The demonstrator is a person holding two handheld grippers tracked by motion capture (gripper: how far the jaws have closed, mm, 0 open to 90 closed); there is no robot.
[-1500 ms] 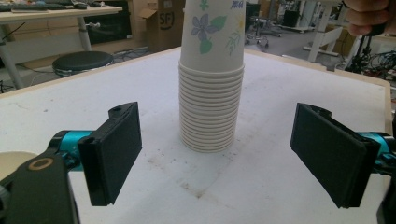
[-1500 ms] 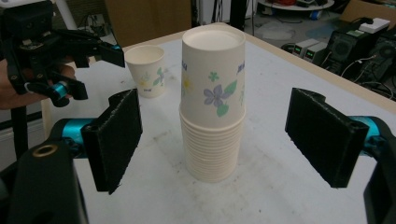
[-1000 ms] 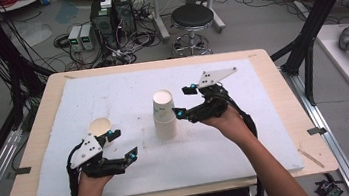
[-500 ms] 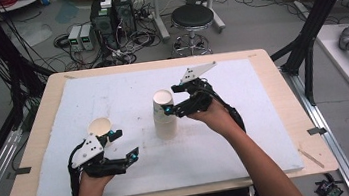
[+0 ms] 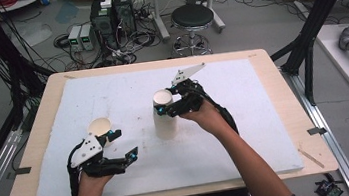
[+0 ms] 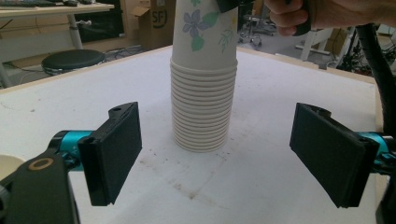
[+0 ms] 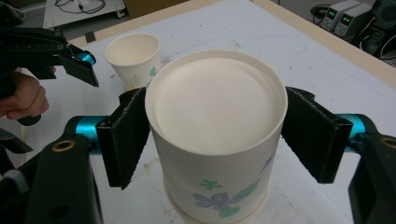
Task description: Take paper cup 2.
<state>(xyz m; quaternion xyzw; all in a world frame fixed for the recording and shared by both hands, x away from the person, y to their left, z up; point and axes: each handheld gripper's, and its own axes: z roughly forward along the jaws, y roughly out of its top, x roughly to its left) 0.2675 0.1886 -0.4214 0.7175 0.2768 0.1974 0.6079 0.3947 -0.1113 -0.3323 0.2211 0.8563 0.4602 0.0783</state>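
the stack of paper cups (image 5: 166, 121) stands in the middle of the white worktop (image 5: 265, 117). one lone cup (image 5: 99, 127) already sits apart, near my left gripper (image 5: 120, 145). many cups are left. my right gripper (image 7: 212, 140) reaches in from the side, its fingers (image 7: 123, 140) just closing round the top cup (image 7: 215, 121), touching its rim. my left gripper rests low, its fingers spread and holding nothing.

Right hand-held gripper (image 7: 212, 140) closed around top cup (image 7: 215, 126).
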